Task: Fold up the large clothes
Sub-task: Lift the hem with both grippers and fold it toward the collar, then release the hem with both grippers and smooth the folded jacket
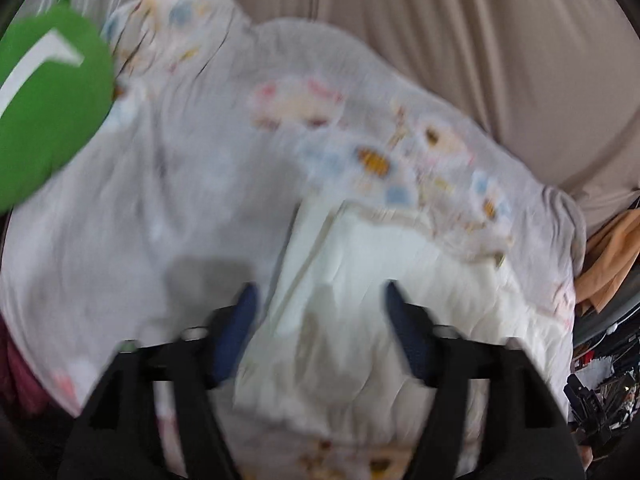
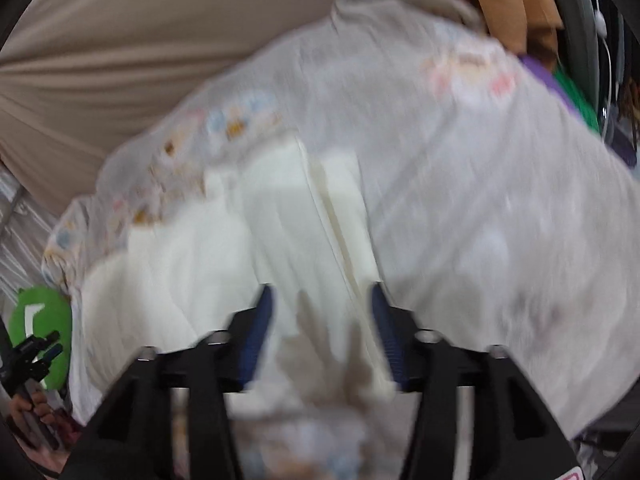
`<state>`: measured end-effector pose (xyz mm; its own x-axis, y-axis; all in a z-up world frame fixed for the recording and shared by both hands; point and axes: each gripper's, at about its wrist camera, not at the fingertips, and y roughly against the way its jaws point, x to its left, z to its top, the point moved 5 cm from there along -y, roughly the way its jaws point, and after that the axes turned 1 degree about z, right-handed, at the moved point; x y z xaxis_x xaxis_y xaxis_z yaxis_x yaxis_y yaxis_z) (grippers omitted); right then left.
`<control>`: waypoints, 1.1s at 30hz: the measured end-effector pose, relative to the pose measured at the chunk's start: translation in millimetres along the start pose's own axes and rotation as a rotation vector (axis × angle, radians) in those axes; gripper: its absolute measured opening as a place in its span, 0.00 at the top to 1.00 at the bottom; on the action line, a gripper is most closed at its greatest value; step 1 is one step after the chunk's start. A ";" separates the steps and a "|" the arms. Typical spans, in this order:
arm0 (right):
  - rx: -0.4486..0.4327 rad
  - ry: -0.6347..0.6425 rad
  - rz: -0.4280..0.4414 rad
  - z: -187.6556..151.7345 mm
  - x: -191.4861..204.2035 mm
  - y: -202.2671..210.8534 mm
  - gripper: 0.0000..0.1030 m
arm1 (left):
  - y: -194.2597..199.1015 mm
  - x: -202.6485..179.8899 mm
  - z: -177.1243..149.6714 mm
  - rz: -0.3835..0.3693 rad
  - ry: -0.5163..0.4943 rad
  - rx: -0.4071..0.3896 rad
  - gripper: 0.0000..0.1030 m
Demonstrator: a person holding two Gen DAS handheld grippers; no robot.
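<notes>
A folded white garment (image 1: 392, 264) lies on a pale grey printed bedspread (image 1: 192, 168). My left gripper (image 1: 320, 296) is open, its blue-padded fingers spread just above the near end of the garment, holding nothing. In the right wrist view the same white garment (image 2: 280, 220) lies on the bedspread (image 2: 480, 168), and my right gripper (image 2: 320, 296) is open above its near end, empty. The left gripper also shows small at the left edge of the right wrist view (image 2: 40, 352). Both views are blurred.
A green cushion (image 1: 48, 104) with a white mark lies at the bedspread's far left, also in the right wrist view (image 2: 40, 320). A beige sheet (image 1: 480, 32) covers the back. Orange cloth (image 1: 616, 256) and dark clutter (image 1: 600, 380) sit at the right.
</notes>
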<state>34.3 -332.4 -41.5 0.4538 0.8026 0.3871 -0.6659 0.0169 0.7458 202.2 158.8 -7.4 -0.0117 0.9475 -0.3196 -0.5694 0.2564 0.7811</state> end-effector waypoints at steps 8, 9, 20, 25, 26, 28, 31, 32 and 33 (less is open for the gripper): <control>0.068 -0.030 -0.005 52.8 14.4 -102.6 0.33 | -118.6 -24.8 29.8 -0.079 0.045 0.175 0.30; 0.093 -0.040 0.000 52.5 14.3 -113.5 0.34 | -125.9 -23.2 25.9 -0.099 0.054 0.187 0.44; -0.119 0.013 0.142 101.7 47.4 -68.0 0.93 | -100.7 -47.4 71.4 -0.131 -0.019 0.035 0.92; 0.068 -0.007 0.000 74.9 11.3 -157.5 0.93 | -183.4 -44.0 42.5 0.036 -0.104 0.140 0.90; 0.093 -0.002 -0.022 67.3 7.2 -169.4 0.92 | -191.5 -36.9 36.1 0.052 -0.102 0.147 0.89; 0.089 0.020 -0.054 62.4 8.5 -172.6 0.89 | -200.5 -31.0 29.9 0.085 -0.108 0.140 0.87; 0.049 0.028 -0.104 65.2 10.9 -154.2 0.78 | -192.3 -30.5 32.5 0.100 -0.129 0.120 0.83; 0.003 0.029 -0.131 68.7 12.0 -138.2 0.73 | -181.1 -31.2 36.9 0.122 -0.147 0.101 0.75; -0.050 0.026 -0.145 72.3 13.8 -121.3 0.70 | -167.0 -32.9 43.0 0.142 -0.154 0.069 0.65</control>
<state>164.1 -366.4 -87.4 0.5318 0.8051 0.2626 -0.6235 0.1624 0.7647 333.0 93.0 -104.3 0.0411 0.9916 -0.1226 -0.5132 0.1262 0.8490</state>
